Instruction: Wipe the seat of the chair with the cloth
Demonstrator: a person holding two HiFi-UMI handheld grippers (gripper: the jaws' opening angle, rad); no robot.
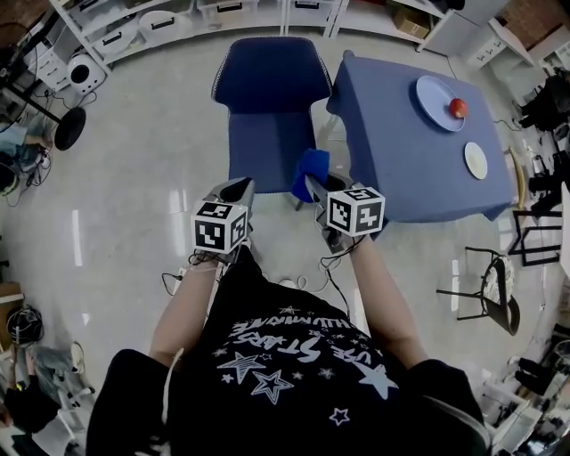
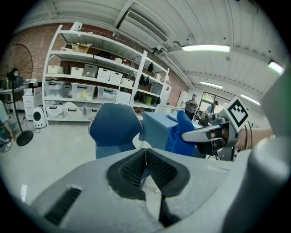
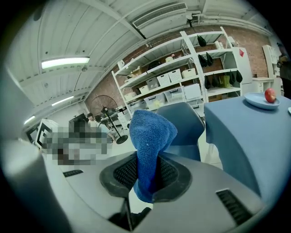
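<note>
A blue chair (image 1: 270, 107) stands on the floor ahead of me, its seat (image 1: 267, 151) facing me and bare. My right gripper (image 1: 313, 185) is shut on a blue cloth (image 1: 311, 171), held just off the seat's front right corner. In the right gripper view the cloth (image 3: 150, 148) stands up folded between the pads, with the chair (image 3: 184, 125) behind it. My left gripper (image 1: 239, 189) is shut on nothing, just short of the seat's front edge. In the left gripper view I see the chair (image 2: 113, 129) and the cloth (image 2: 181, 136) in the other gripper.
A table under a blue tablecloth (image 1: 405, 151) stands right of the chair, carrying a plate with a red apple (image 1: 457, 108) and a small white plate (image 1: 476, 160). White shelves with bins (image 1: 169, 22) line the far wall. A fan (image 1: 67, 125) is at left; a black frame chair (image 1: 494, 285) at right.
</note>
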